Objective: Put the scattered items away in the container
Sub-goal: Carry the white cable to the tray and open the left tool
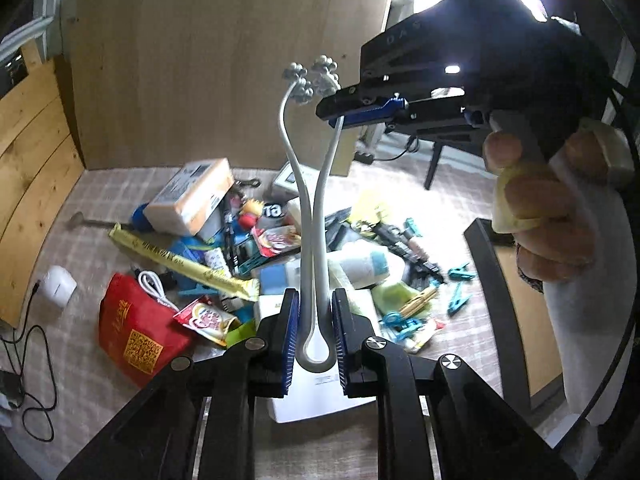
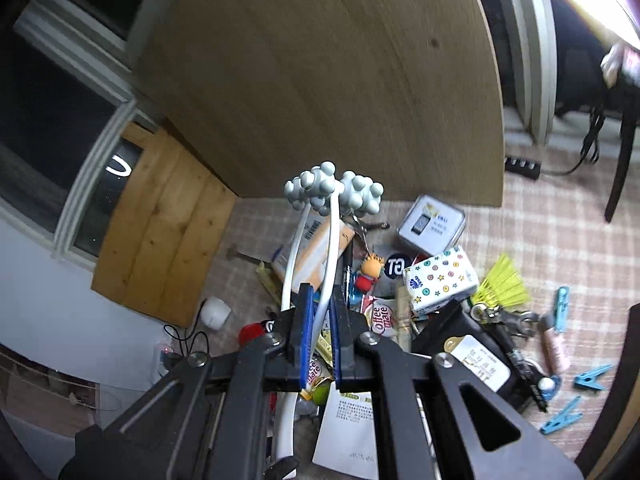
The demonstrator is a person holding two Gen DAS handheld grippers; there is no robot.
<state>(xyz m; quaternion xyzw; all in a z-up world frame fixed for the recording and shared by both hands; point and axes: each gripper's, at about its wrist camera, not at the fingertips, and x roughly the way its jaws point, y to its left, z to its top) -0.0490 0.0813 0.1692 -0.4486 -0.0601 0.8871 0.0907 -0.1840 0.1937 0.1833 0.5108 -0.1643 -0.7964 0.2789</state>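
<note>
Checked floor covering beneath clutter. White U-shaped massager, long axis upright, knobbed ends uppermost, clamped at its bend by left gripper; right gripper pinches one arm. Only the left view shows a hand.

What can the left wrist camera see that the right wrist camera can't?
Only the left wrist view shows the person's hand, the right claw from outside, and a red bag. Only the right wrist view shows a dotted tissue pack and a yellow shuttlecock. Both show the white roller massager, gripped by both claws, above the pile.
</note>
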